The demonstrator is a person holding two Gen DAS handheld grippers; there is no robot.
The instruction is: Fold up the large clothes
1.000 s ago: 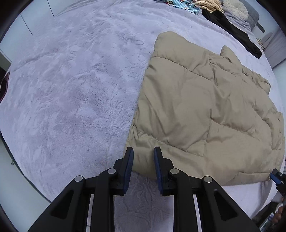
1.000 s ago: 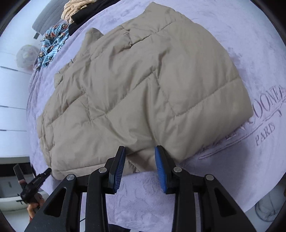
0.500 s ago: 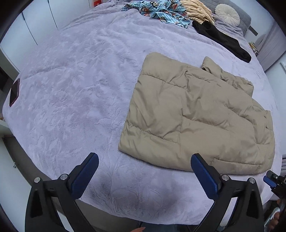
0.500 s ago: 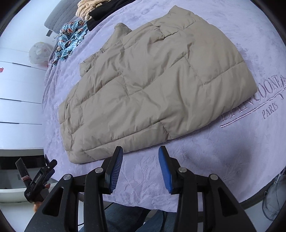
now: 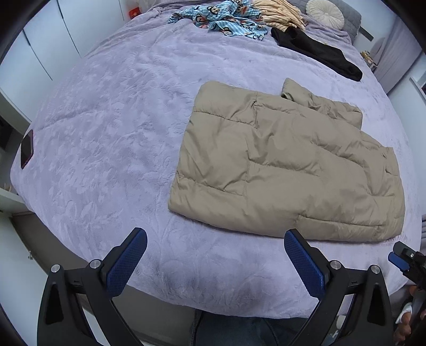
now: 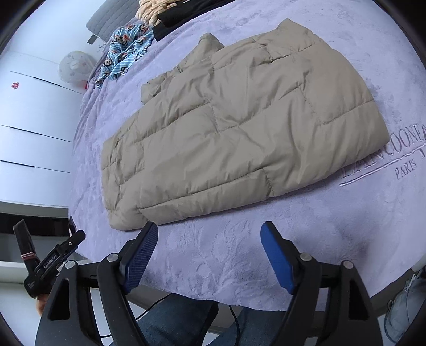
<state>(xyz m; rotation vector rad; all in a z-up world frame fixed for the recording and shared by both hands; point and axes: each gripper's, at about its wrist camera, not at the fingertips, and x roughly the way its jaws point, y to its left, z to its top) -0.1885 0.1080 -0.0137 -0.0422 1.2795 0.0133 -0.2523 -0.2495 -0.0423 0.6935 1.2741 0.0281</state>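
Beige quilted puffer jacket (image 5: pixel 287 170) lies folded into rough rectangle, centre-right of left wrist frame, flat on lilac plush embossed bedspread (image 5: pixel 111 127); hem edge nearest frame bottom, likely laid there for easy reach. Nothing grips it.

Left gripper (image 5: pixel 215 255) at lower frame, fingers spread wide, empty, clear of jacket. Right gripper (image 6: pixel 209 252) at lower frame, jaws opening, nothing between them, just below jacket edge.

Blue monkey-print garment (image 5: pixel 226 16) and black garment (image 5: pixel 319 50) at upper frame, seemingly awaiting folding.
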